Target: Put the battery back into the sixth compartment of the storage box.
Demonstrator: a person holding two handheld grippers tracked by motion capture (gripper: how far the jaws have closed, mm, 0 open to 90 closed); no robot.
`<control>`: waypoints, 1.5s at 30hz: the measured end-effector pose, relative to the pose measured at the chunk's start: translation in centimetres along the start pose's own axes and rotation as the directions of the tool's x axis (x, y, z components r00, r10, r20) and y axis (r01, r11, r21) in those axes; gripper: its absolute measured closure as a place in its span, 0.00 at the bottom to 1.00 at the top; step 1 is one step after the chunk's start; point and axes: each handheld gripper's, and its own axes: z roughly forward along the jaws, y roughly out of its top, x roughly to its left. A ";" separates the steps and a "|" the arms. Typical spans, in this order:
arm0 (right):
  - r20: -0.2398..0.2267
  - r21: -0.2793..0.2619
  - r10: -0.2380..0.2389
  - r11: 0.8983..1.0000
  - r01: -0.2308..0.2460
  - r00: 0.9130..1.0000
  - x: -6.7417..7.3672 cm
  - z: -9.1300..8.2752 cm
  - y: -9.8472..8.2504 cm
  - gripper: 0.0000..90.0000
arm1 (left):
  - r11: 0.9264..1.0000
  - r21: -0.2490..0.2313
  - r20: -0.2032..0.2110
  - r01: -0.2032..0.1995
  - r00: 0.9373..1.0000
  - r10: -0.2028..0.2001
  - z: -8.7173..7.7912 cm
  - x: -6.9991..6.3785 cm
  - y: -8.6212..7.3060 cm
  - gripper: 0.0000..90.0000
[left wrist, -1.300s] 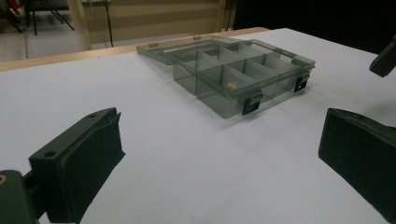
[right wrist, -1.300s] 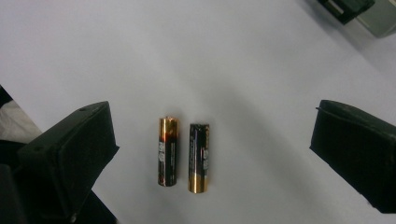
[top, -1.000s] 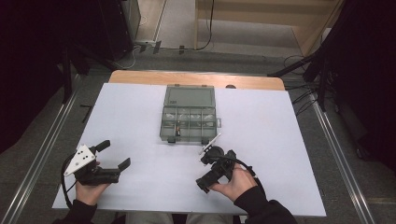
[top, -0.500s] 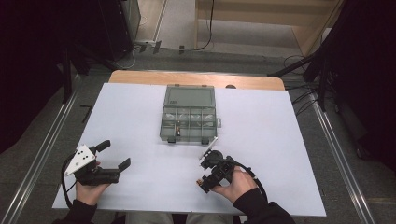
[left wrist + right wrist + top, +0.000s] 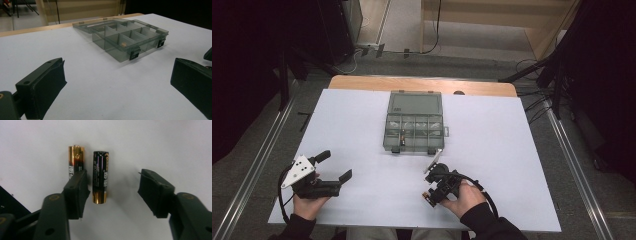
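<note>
Two black-and-gold batteries lie side by side on the white table. My right gripper [image 5: 113, 190] points down at them and is open. One battery [image 5: 100, 177] lies between the jaws, close to the left one. The other battery [image 5: 75, 160] lies just outside that jaw and is partly covered by it. In the high view the right gripper [image 5: 437, 186] sits near the front edge, right of centre. My left gripper [image 5: 335, 165] rests at the front left, open with nothing between its jaws [image 5: 117, 77]. A smoky clear compartment box [image 5: 414, 127] stands open mid-table.
The box [image 5: 125, 37] has its lid folded back and several compartments; one holds a small object [image 5: 123, 44]. A white sheet [image 5: 362, 125] covers the table, with a wooden strip [image 5: 422, 85] at the far edge. Metal rails run along both sides.
My right gripper has shifted slightly toward the front edge and tipped down over the batteries. The left gripper has stayed put.
</note>
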 end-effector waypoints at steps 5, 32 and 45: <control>0.019 -0.007 -0.014 1.000 0.015 1.000 0.4 0.0 0.0 0.74 | 1.000 -0.001 0.000 0.000 1.000 0.000 0.0 0.0 0.0 0.00; -0.041 -0.057 0.013 0.998 -0.015 0.999 -0.6 -1.5 0.6 0.87 | 1.000 -0.002 -0.003 -0.002 1.000 0.002 0.0 0.0 0.0 0.00; -0.079 -0.153 0.009 0.988 -0.021 0.997 0.2 -2.8 3.9 0.87 | 1.000 -0.005 -0.001 -0.001 1.000 0.001 0.0 0.1 0.0 0.00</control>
